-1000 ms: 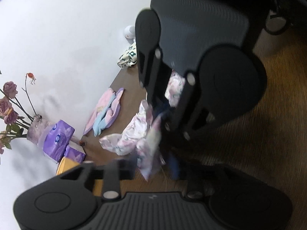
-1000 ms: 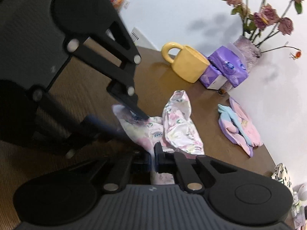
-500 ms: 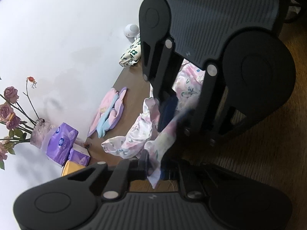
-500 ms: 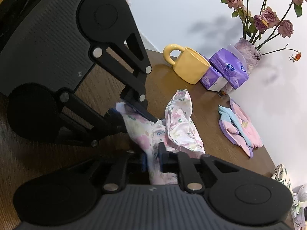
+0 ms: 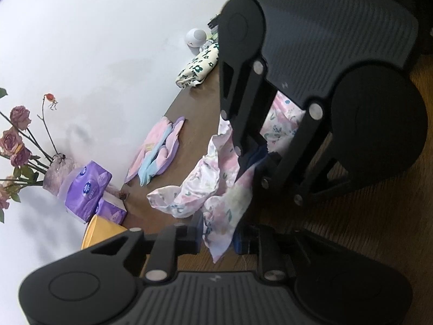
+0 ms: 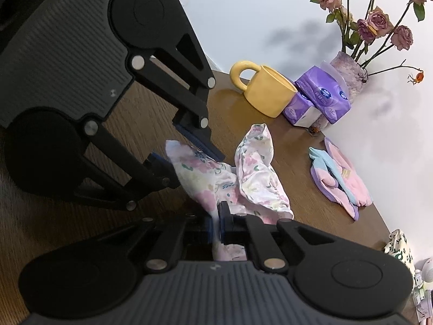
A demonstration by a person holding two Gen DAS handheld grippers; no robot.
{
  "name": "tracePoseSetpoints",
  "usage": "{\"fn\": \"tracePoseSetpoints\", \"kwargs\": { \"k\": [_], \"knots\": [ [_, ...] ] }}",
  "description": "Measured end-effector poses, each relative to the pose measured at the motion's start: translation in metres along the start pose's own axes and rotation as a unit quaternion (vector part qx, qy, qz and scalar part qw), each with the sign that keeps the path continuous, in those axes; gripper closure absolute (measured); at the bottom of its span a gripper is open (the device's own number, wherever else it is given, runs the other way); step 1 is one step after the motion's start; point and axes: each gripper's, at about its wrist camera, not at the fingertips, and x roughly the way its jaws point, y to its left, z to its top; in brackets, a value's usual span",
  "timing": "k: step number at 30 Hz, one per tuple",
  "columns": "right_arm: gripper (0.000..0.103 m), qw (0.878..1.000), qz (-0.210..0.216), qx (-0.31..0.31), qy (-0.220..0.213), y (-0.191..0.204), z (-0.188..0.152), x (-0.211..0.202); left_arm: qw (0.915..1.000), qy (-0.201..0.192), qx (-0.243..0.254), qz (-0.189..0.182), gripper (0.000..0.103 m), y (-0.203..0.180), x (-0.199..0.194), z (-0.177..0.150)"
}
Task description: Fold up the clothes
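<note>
Through my left wrist camera, a brown wooden table (image 5: 197, 124) is running along a plain white wall (image 5: 94, 40), with wood-grain floor showing on the right. My left gripper (image 5: 219, 234) is sitting with its fingers a little apart, and a hanging edge of the floral garment (image 5: 205, 189) is dropping between them; I cannot tell whether the pads are pinching it. My right gripper (image 5: 257, 162) is facing me from above, its jaws closed on another part of the same cloth, which is bunched between the two tools over the table's near edge. I am counting one folded pink and blue piece (image 5: 157, 151) lying flat near the wall, one cream cloth with green flowers (image 5: 199, 67) at the far end, two purple tissue packs (image 5: 92, 192), one yellow mug (image 5: 102, 230) and one vase of dried roses (image 5: 58, 168). Switching to my right wrist camera, the same table (image 6: 297, 189) is meeting the white wall (image 6: 243, 13). My right gripper (image 6: 215, 223) is pinching the floral garment (image 6: 243, 181) in a narrow gap, cloth showing in front of and behind the pads. My left gripper (image 6: 178, 149) is reaching in from the left, its fingers slightly parted at the garment's far corner. The yellow mug (image 6: 268, 92), the tissue packs (image 6: 316, 100), the vase (image 6: 349, 73) and the pink and blue piece (image 6: 338, 176) are all sitting apart from the garment.
</note>
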Motion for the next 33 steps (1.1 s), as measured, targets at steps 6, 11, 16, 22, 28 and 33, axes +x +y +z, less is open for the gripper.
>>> {"fn": "tracePoseSetpoints", "kwargs": {
  "k": [6, 11, 16, 22, 28, 33],
  "knots": [
    [0.095, 1.0, -0.008, -0.007, -0.004, 0.002, -0.001, -0.002, 1.0, 0.0, 0.01, 0.002, 0.092, -0.002, 0.0, 0.0],
    [0.087, 1.0, -0.013, -0.011, -0.004, 0.002, -0.003, -0.004, 0.9999, 0.0, 0.01, 0.004, 0.092, -0.003, 0.0, 0.0],
    [0.07, 1.0, -0.019, -0.015, -0.006, 0.004, -0.004, -0.006, 1.0, -0.001, 0.008, 0.006, 0.091, -0.003, -0.001, 0.001],
    [0.054, 0.998, -0.03, -0.045, -0.011, 0.006, -0.001, -0.003, 0.9998, -0.004, 0.019, 0.011, 0.091, -0.006, -0.004, 0.0],
    [0.052, 0.997, -0.032, -0.068, -0.007, 0.003, 0.006, 0.008, 0.9997, -0.009, 0.02, 0.009, 0.091, -0.005, -0.006, 0.0],
    [0.095, 0.999, -0.016, -0.047, 0.001, 0.001, 0.006, 0.011, 0.9999, -0.009, -0.006, 0.004, 0.087, 0.002, -0.006, -0.001]
  ]
}}
